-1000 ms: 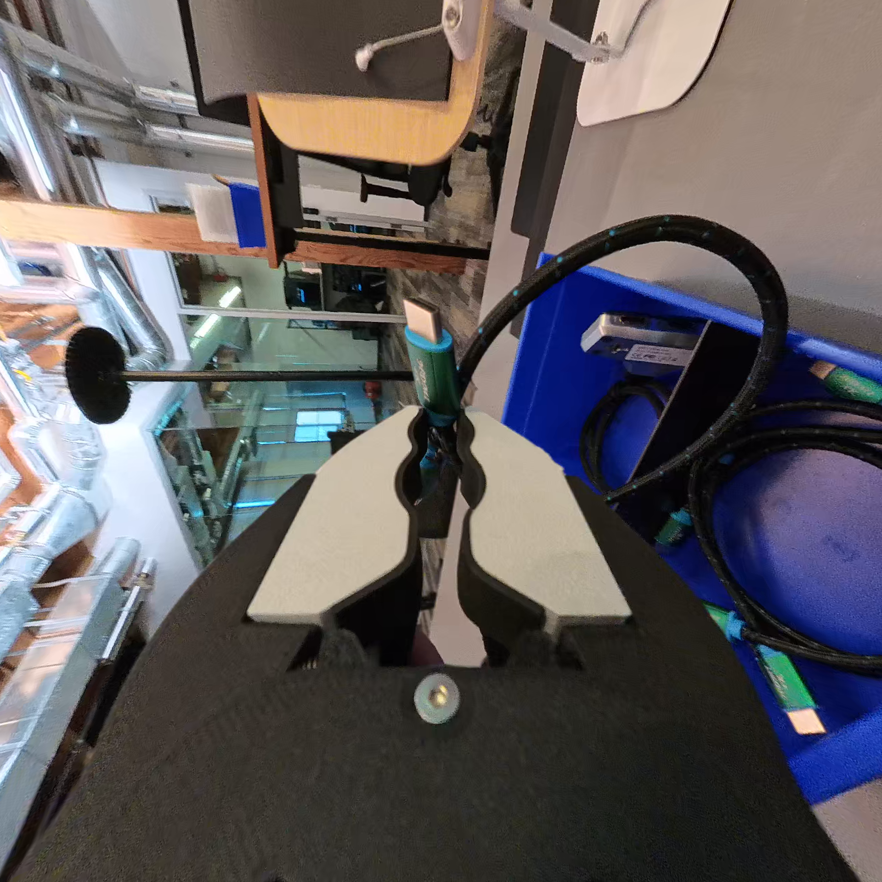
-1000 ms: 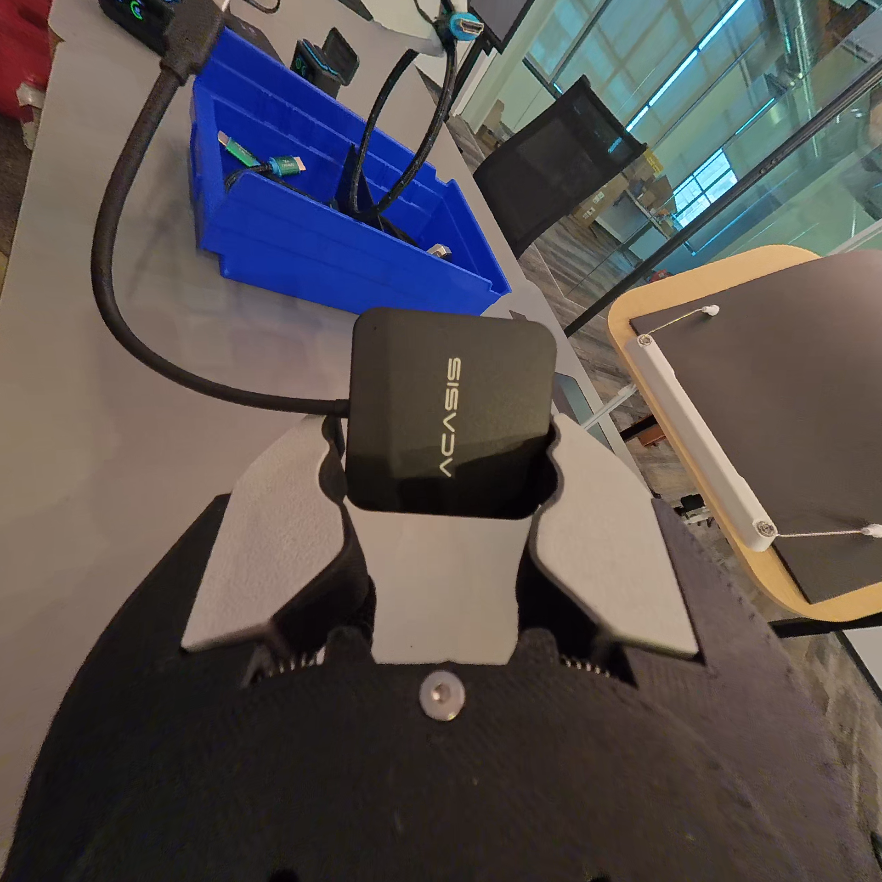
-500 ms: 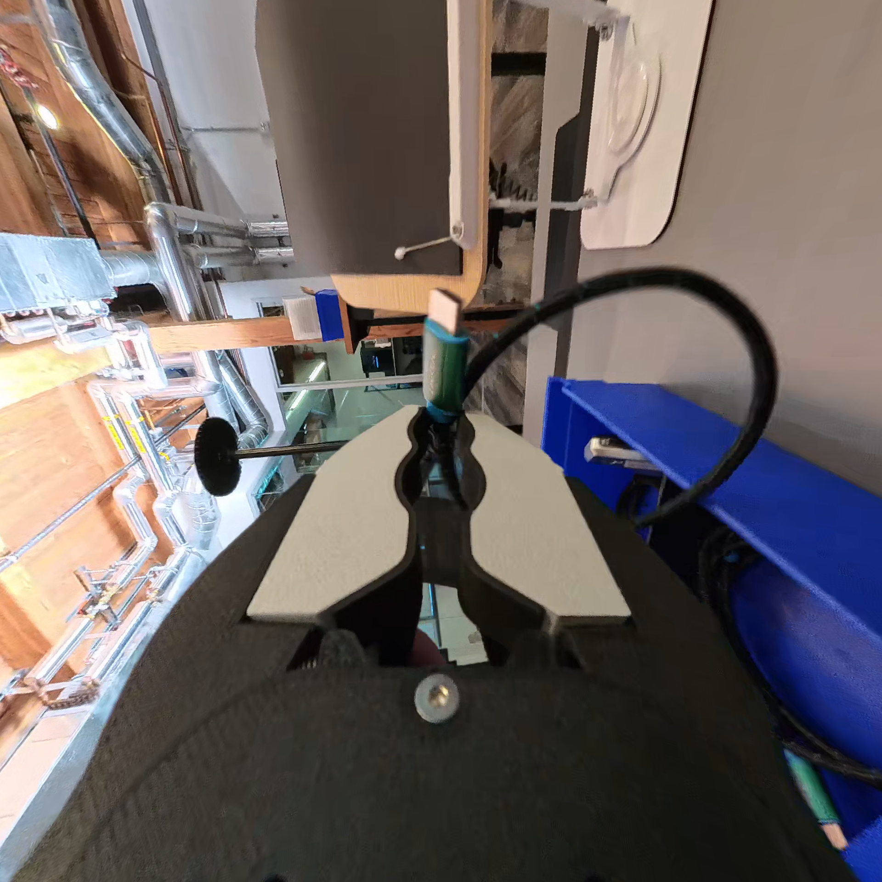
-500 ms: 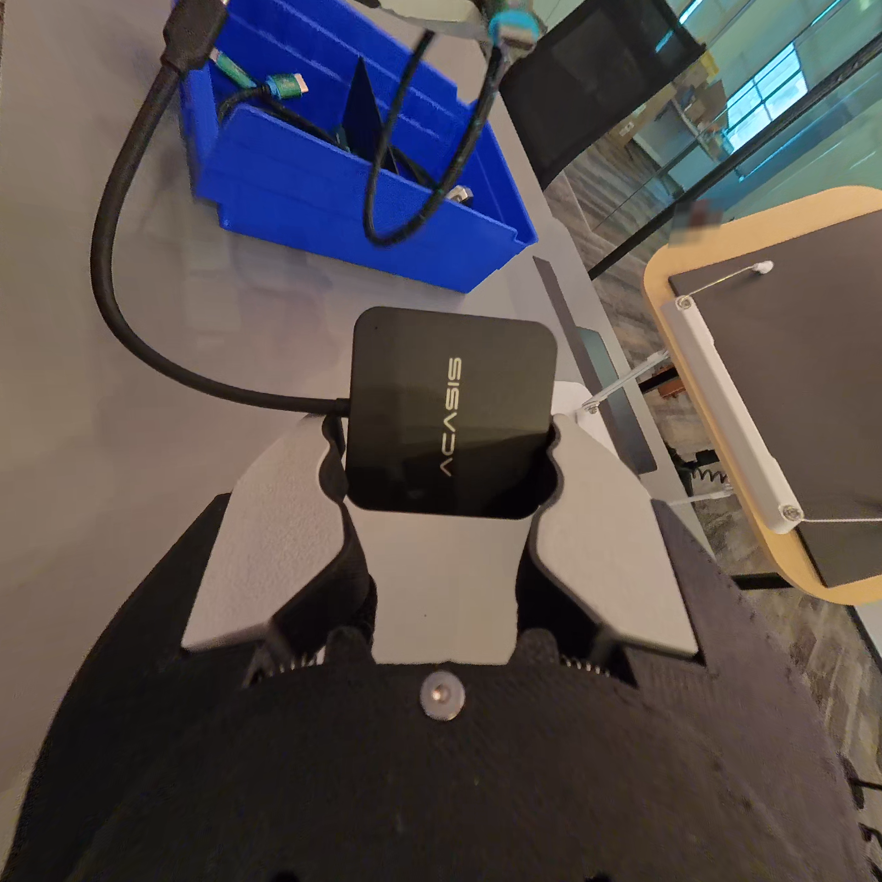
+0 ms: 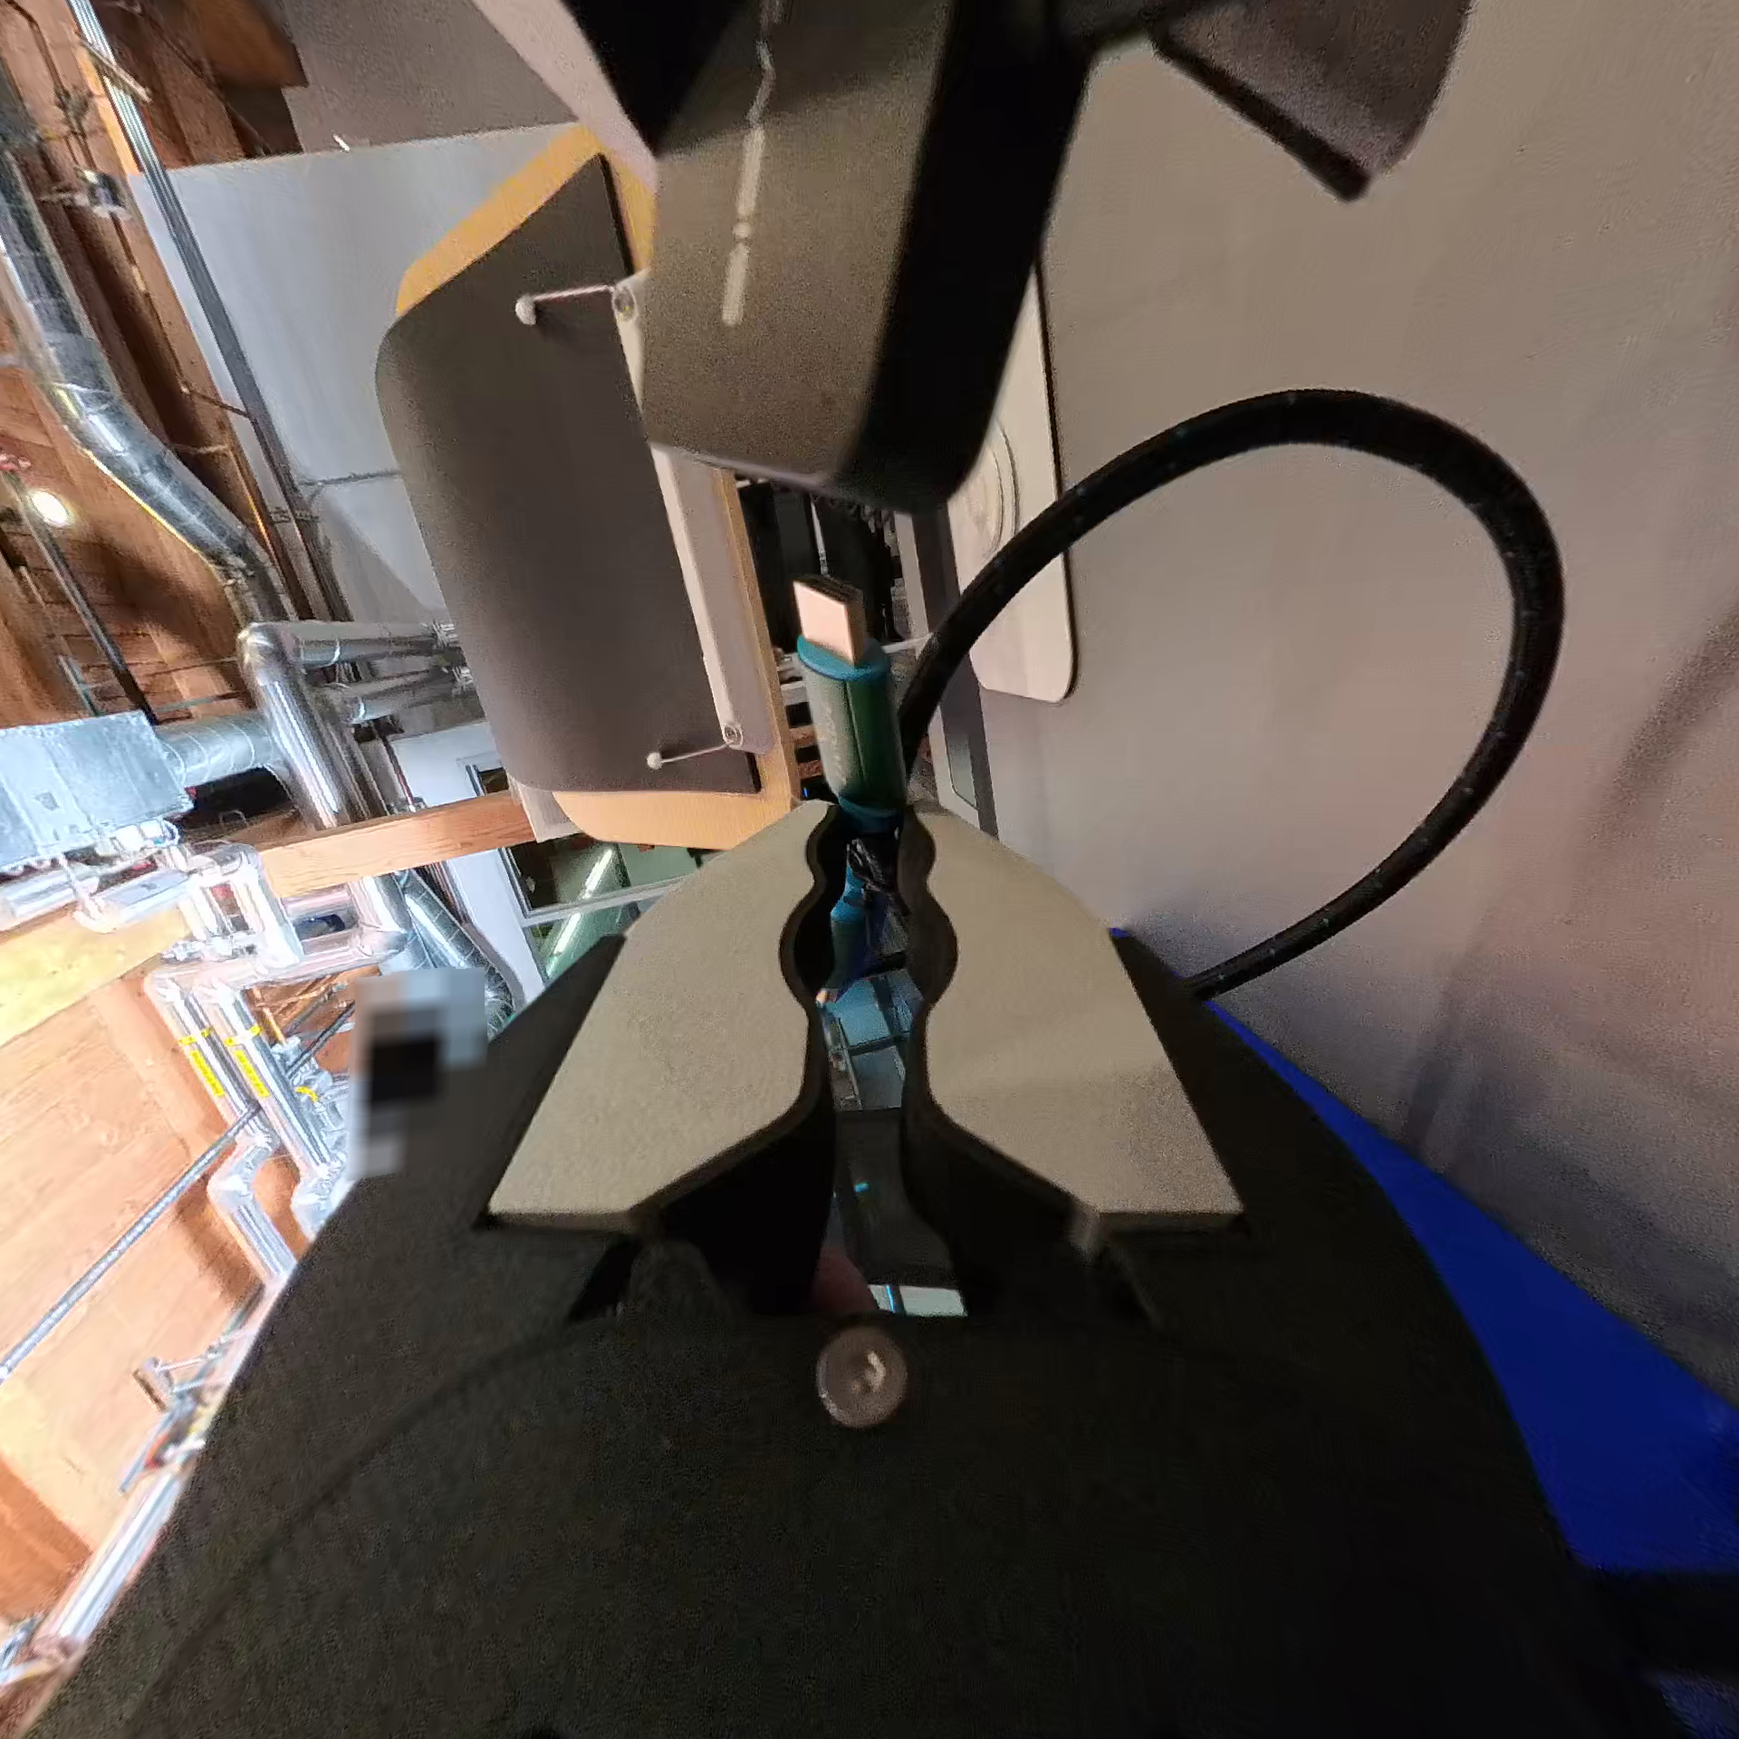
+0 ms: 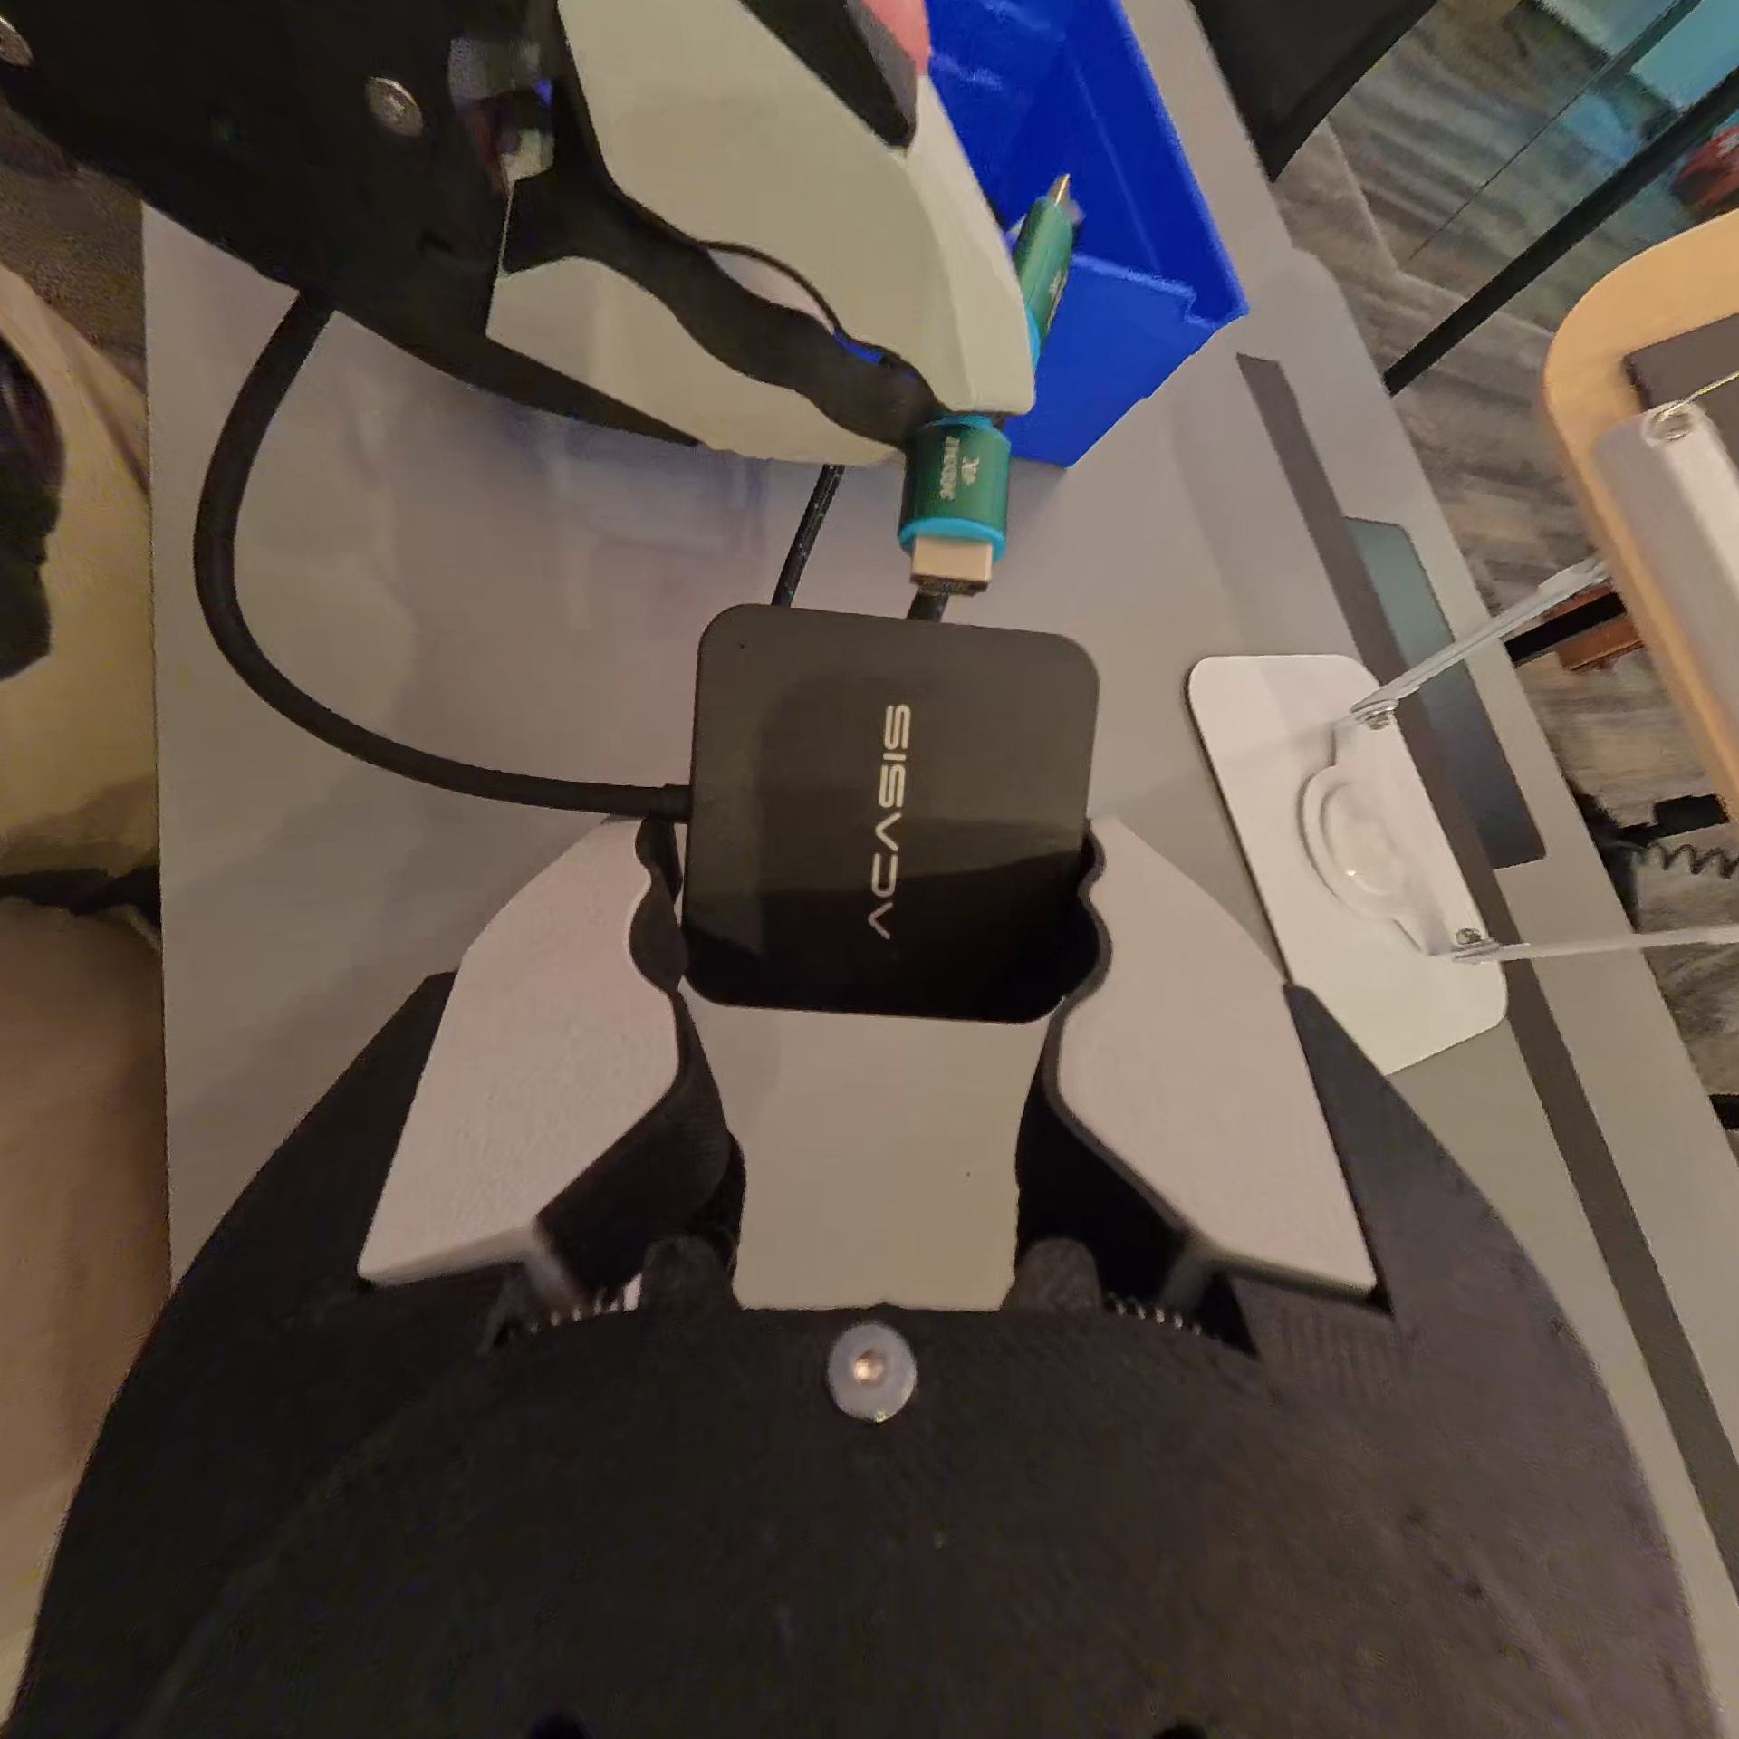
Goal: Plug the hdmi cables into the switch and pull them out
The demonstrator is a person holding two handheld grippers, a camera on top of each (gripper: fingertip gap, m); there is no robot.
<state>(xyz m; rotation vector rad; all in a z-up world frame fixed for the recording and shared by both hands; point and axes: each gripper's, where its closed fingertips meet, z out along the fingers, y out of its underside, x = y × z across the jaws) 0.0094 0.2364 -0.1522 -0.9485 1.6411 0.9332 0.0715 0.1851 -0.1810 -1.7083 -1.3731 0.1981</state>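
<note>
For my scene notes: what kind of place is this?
Probably an open office or lab: bare ceiling pipes, glass walls, and a grey worktable carrying a blue parts bin.

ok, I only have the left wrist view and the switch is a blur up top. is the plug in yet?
Observer: No. In the right wrist view the plug sits with its metal tip just short of the switch, at its far edge.
Operator: switch secured?
Observer: Yes, the right gripper clamps its near end from both sides.
Operator: its own lead?
Observer: A black cable leaves its left side and curves off past the left gripper.
</note>
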